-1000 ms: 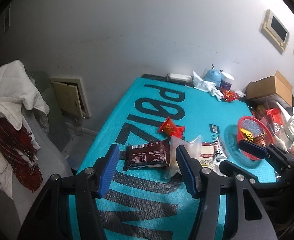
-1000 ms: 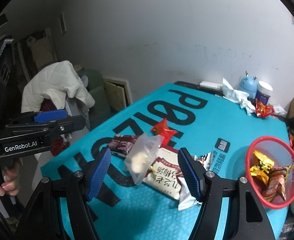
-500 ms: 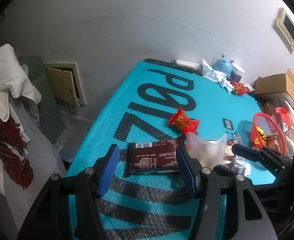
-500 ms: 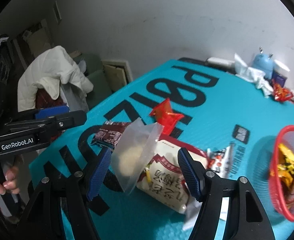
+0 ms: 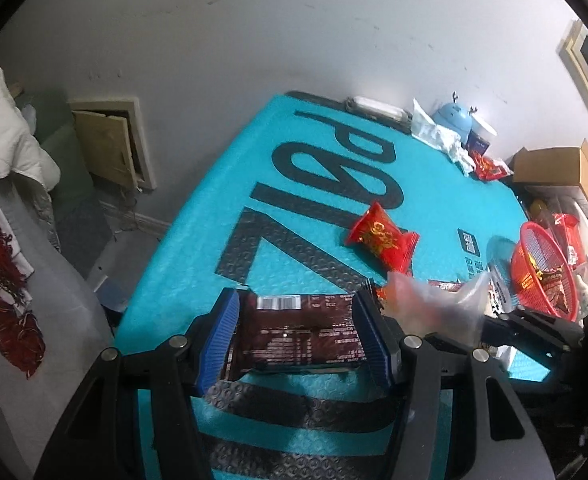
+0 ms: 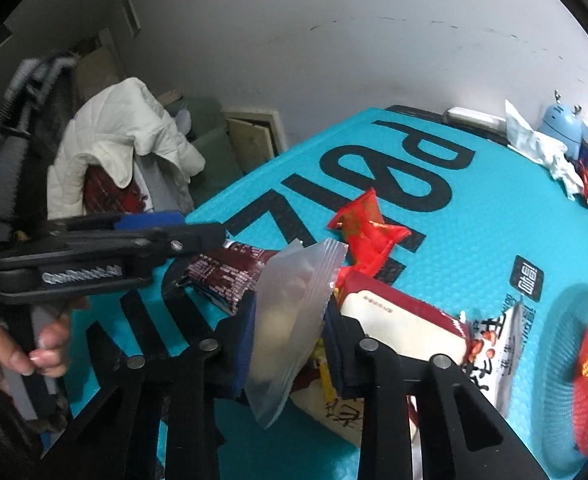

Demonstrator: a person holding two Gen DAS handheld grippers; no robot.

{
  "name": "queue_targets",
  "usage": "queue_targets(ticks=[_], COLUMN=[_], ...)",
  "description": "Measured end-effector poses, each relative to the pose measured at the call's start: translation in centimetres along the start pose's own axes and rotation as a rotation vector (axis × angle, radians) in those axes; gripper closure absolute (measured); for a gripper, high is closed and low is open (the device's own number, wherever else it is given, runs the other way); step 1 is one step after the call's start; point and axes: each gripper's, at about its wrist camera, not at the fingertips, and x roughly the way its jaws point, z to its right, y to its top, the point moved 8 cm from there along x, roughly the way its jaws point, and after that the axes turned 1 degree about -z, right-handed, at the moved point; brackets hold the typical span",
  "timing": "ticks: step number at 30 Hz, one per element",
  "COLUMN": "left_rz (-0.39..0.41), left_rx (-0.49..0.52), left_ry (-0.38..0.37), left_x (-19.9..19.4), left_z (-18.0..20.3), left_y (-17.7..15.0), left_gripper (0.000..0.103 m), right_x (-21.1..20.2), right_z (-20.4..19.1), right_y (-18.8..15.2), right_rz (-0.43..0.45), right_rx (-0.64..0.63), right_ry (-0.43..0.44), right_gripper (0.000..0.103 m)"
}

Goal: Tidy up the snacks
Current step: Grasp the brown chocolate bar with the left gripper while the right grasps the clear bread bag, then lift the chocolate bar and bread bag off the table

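A person's hand [image 6: 26, 354] at far left held the left gripper [image 5: 299, 334], whose blue pads stood apart on either side of a dark brown snack packet [image 5: 300, 330] lying flat on the teal mat [image 5: 326, 184]; whether the pads touched it could not be told. Just right of it, the right gripper [image 6: 288, 340] had its jaws closed on a clear zip bag [image 6: 294, 312], raised above a red-and-white packet [image 6: 398, 320]. A red wrapped snack [image 5: 384, 238] lay beyond. At far right, a red mesh basket [image 5: 532, 248] held several snacks
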Motion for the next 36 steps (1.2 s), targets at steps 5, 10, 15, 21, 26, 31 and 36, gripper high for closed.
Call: queue_targets(ticks=[5,10,15,21,26,31,36], left_rz=[-0.06,-0.097,-0.151,-0.139,-0.12,-0.129,-0.146], left_rx=[0.005,0.037,0.039,0.032,0.058,0.065,0.062], left_ry=[0.015,0.082,0.1,0.065,0.035,0.005,-0.029], left_x=[1.9,3.3,5.0,5.1,4.3,3.0,1.4], left_z=[0.5,0.5,0.0,-0.5,0.2,1.0,2.2], left_y=[-0.4,-1.1,-2.5,-2.8,-3.6,-5.1,-7.1], left_gripper=[0.045,0.018,0.007,0.006,0.018,0.025,0.025], right_x=[-1.6,-2.4,-2.0,-1.8,-2.0,-2.9,-4.4], right_z=[0.4,0.8,0.9,0.9,0.5,0.1,-0.6], right_y=[0.3,0.3,0.0,-0.7,-1.6,-2.2,-3.2], right_rz=[0.025,0.036,0.018,-0.001,-0.015,-0.018,-0.018], right_rx=[0.007,0.013,0.018,0.027,0.031,0.049,0.044], right_ry=[-0.002,0.0,0.007,0.029,0.036,0.061,0.064], right_gripper=[0.074,0.074,0.074,0.074,0.074,0.074,0.074])
